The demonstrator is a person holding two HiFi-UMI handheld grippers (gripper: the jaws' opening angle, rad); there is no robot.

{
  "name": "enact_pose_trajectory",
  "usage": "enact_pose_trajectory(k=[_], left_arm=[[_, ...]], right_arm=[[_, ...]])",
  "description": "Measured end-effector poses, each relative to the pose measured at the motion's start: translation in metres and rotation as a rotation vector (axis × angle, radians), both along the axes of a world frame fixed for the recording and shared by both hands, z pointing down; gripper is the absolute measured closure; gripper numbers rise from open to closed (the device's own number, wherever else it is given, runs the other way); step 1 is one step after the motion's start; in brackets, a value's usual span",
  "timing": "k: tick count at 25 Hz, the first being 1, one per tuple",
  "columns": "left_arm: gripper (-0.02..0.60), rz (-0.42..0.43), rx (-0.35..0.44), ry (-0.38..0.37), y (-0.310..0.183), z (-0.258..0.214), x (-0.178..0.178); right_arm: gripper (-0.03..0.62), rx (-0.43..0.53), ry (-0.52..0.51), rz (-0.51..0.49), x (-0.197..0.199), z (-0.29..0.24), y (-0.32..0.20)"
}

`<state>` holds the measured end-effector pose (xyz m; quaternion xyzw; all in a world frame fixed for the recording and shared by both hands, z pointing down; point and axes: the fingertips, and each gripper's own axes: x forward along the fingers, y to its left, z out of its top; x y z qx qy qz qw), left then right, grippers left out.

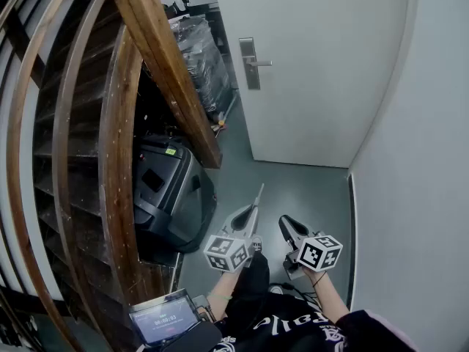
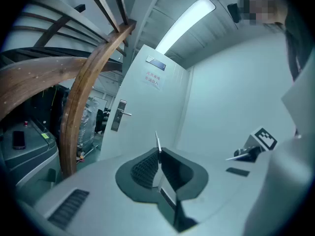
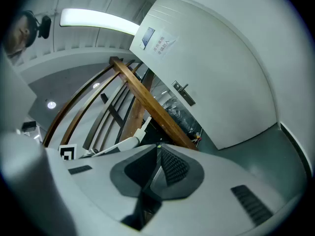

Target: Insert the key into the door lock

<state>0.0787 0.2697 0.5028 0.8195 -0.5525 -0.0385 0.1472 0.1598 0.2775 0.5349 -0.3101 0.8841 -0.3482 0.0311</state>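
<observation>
I see my left gripper (image 1: 255,213) closed on a thin silver metal key (image 1: 259,195). Its narrow blade sticks out past the gripper tips and points up toward the white door (image 1: 322,64). In the left gripper view the jaws sit pressed together, with the key (image 2: 157,140) standing upright between them.

The silver rectangular lock plate (image 1: 249,63), with its lever handle, sits on the door's left side. It is well apart from the key, with grey-green floor (image 1: 293,185) between them.

My right gripper (image 1: 284,221) hangs just beside the left one. Its jaws are together, and in the right gripper view I can see nothing between them.

On my left, a curved brown wooden stair handrail (image 1: 165,57) slants across. A black and grey boxy machine (image 1: 165,189) sits on the floor beneath it.
</observation>
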Motion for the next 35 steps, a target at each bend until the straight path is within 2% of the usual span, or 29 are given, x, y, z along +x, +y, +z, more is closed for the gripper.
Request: enact_pose_trajectory(k=[5, 15, 23, 28, 35], left_arm=[[0.560, 0.009, 0.003, -0.018, -0.072, 0.001, -0.038], [0.560, 0.108, -0.043, -0.018, -0.211, 0.006, -0.103], [0.560, 0.165, -0.057, 0.006, -0.302, 0.015, -0.140], [0.560, 0.141, -0.082, 0.072, -0.364, 0.016, -0.148], [0.560, 0.062, -0.096, 0.229, -0.462, 0.015, -0.159]], right_arm=[[0.557, -0.001, 0.011, -0.002, -0.034, 0.003, -0.060], [0.557, 0.028, 0.015, 0.082, -0.117, -0.017, -0.225], [0.557, 0.057, 0.067, 0.106, -0.166, -0.019, -0.311], [0.557, 0.053, 0.073, 0.111, -0.172, -0.023, -0.352], [0.557, 0.030, 0.097, 0.065, -0.176, -0.010, -0.417]])
